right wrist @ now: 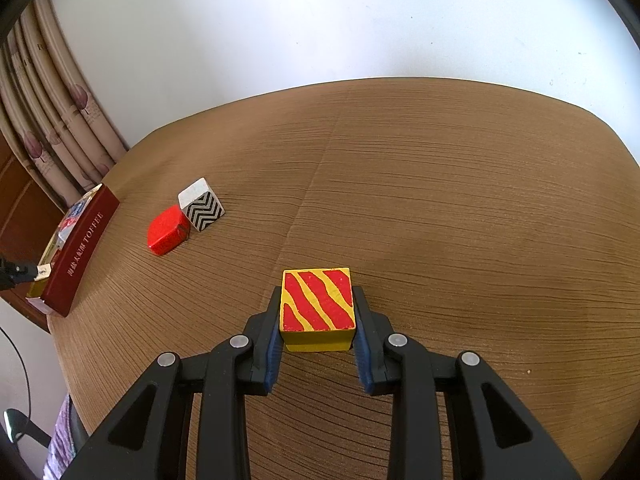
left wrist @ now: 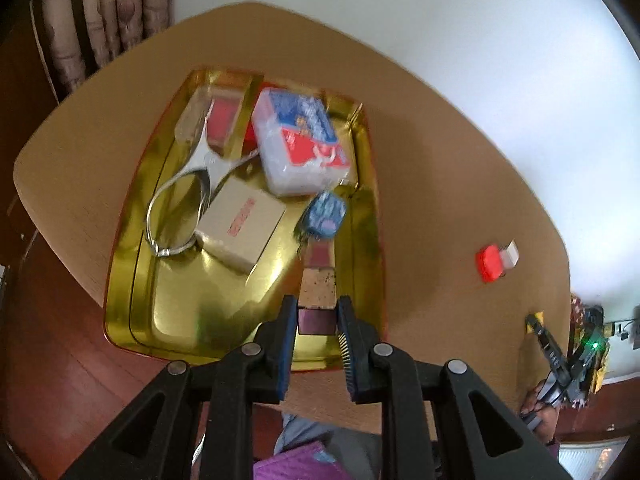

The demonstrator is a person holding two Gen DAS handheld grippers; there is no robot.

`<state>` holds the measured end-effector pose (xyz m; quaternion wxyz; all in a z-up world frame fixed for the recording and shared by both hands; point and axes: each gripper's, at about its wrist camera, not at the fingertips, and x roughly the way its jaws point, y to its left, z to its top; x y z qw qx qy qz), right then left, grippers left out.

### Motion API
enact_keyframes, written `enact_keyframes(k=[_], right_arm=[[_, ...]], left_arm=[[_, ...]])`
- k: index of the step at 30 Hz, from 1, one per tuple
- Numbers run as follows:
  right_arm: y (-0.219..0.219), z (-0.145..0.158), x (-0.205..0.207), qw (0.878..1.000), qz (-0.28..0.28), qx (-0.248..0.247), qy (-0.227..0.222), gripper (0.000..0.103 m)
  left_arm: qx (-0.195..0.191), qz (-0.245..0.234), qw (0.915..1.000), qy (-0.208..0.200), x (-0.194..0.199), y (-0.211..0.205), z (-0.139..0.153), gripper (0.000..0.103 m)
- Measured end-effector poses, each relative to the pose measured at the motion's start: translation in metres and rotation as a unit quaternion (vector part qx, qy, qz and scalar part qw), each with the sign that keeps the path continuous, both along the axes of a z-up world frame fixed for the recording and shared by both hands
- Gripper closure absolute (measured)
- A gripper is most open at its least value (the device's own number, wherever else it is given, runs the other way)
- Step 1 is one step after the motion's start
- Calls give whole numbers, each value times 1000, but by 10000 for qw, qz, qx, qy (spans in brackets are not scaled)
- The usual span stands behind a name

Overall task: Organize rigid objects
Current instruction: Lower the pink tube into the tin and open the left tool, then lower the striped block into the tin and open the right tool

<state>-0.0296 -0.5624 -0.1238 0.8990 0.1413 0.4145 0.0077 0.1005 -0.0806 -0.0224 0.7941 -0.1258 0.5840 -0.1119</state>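
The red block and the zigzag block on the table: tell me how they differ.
The red block is plain red with rounded corners; the zigzag block is white with black chevrons on its side and has sharper edges. The red block sits lower and flatter; the zigzag block stands taller. The red block lies nearer the toffee tin, the zigzag block just beyond it. Both rest side by side on the table, neither in a gripper.

Two blocks [right wrist: 186, 218] touch on the table [right wrist: 440, 180], right of the tin [left wrist: 132, 280] holding boxes [left wrist: 240, 226]
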Motion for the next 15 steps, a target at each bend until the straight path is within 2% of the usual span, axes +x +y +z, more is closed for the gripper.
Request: enact_keyframes(k=[4, 7, 11, 15], right_arm=[[2, 0, 1, 10000, 1, -71, 20, 75], [3, -1, 2, 9999, 2, -93, 49, 75], [6, 1, 6, 9997, 9, -192, 155, 75], [10, 4, 8, 9992, -57, -257, 314, 75]], left_arm=[[658, -91, 9976, -217, -6, -4, 0, 73], [1079, -43, 9928, -519, -17, -5, 5, 72], [1249, 79, 9880, -905, -39, 0, 14, 72], [1170, 581, 9834, -1262, -65, 23, 21, 71]])
